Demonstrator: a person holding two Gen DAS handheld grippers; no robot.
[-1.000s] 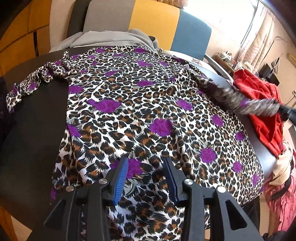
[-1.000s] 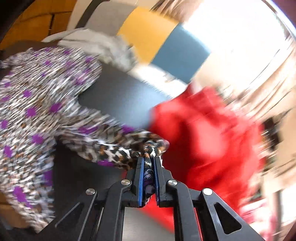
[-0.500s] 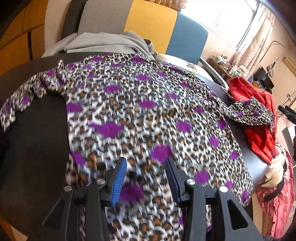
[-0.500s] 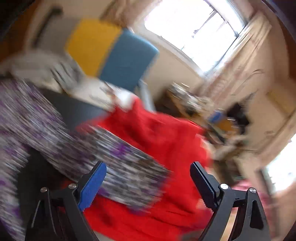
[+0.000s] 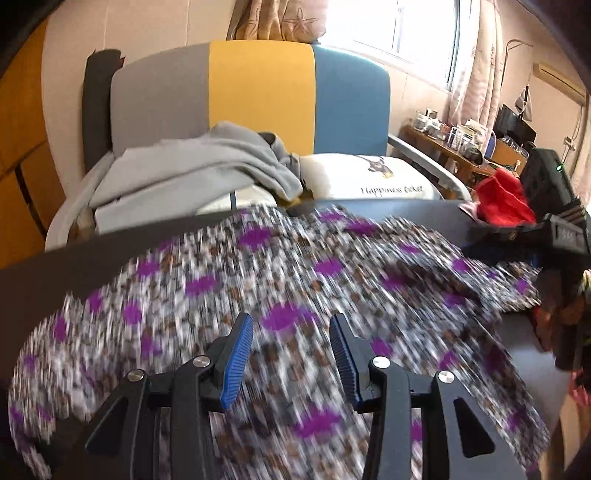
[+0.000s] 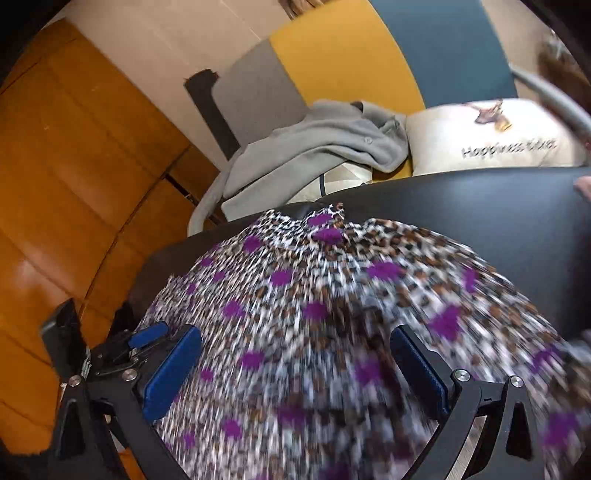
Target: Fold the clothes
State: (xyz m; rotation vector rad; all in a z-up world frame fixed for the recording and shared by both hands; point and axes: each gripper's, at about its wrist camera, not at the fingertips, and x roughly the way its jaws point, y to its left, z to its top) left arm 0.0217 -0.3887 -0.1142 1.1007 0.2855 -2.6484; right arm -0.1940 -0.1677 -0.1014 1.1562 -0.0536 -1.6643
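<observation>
Leopard-print garment (image 5: 295, 295) across dark table (image 6: 480, 206)

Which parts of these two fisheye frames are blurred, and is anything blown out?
Left wrist view: the leopard-print garment with purple flowers is motion-smeared, while the open left gripper and grey, yellow and blue chair stay sharp; the window is overexposed. Right wrist view: the garment blurs most near the open right gripper.

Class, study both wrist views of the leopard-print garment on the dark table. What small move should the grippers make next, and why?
Probably lower one open gripper onto a garment edge and close. Both the left gripper and right gripper hover open above the leopard-print garment, gripping nothing, and it lies spread, unfolded, on the dark table. Blur hides exact edges.
</observation>
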